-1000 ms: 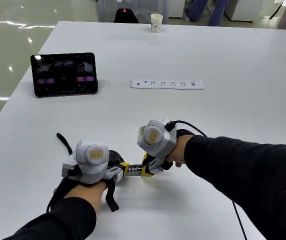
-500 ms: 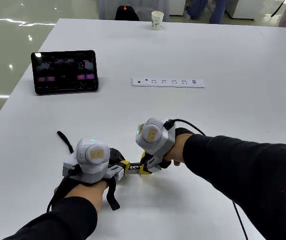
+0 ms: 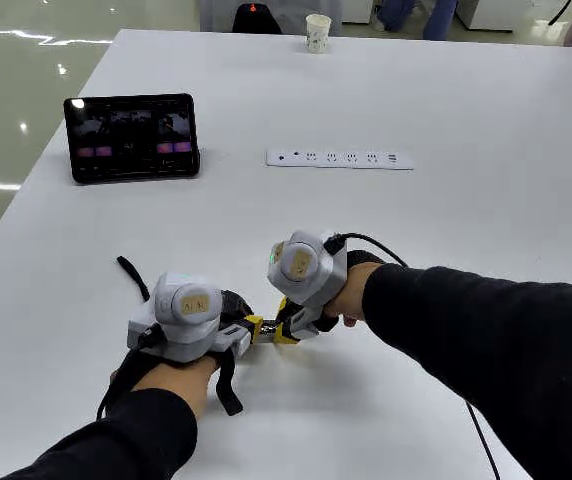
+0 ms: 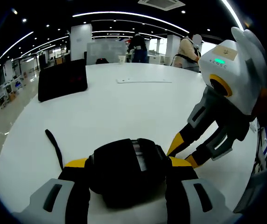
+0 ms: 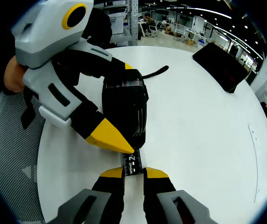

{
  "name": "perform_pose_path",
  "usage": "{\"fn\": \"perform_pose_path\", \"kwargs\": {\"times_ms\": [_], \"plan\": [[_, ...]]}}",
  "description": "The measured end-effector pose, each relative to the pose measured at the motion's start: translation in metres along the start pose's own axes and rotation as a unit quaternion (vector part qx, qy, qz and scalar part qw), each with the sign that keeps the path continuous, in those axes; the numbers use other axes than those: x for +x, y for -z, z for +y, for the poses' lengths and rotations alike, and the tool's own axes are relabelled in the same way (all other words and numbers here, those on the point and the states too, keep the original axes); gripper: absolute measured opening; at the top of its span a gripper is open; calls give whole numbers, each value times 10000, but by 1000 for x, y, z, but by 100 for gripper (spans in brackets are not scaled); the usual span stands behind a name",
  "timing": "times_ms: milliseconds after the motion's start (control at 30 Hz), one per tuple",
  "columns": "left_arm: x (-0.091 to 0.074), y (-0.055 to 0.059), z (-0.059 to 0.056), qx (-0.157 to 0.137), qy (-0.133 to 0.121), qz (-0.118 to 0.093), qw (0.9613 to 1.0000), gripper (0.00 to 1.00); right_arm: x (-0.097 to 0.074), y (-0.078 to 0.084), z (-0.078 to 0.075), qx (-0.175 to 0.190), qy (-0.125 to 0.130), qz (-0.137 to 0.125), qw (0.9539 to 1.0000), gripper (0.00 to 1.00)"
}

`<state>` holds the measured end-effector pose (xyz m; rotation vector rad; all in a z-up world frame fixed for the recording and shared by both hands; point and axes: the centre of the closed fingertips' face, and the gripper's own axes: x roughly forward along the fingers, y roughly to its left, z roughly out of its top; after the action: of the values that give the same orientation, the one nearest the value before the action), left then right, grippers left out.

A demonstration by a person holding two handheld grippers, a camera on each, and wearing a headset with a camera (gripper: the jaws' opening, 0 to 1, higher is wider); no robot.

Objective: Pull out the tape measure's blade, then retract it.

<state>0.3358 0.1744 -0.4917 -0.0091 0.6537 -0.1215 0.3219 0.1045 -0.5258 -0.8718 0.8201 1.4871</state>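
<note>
— How far along?
— Left claw [image 4: 128,162] is clamped round the black tape measure [image 5: 124,105], low over the surface [image 3: 416,220]. Right claw [image 5: 133,173], just ahead of it, is pinched on the blade [image 5: 132,164]. Short stub showing.
— Meaning?
— Pull barely begun or retraction nearly finished; can't tell which.

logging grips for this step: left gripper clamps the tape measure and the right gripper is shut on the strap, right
Not quite. The right gripper is shut on the blade, not the strap, which lies on the table apart from its jaws. The right gripper view shows this. The left gripper does clamp the tape measure.
</note>
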Motion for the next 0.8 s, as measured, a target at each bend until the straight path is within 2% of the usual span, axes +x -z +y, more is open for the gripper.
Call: {"fn": "perform_pose_path", "kwargs": {"times_ms": [800], "plan": [[0,0,0,-92,12,0,10000,61,8,-14,1,-9,-20,-100,9999,12]]}}
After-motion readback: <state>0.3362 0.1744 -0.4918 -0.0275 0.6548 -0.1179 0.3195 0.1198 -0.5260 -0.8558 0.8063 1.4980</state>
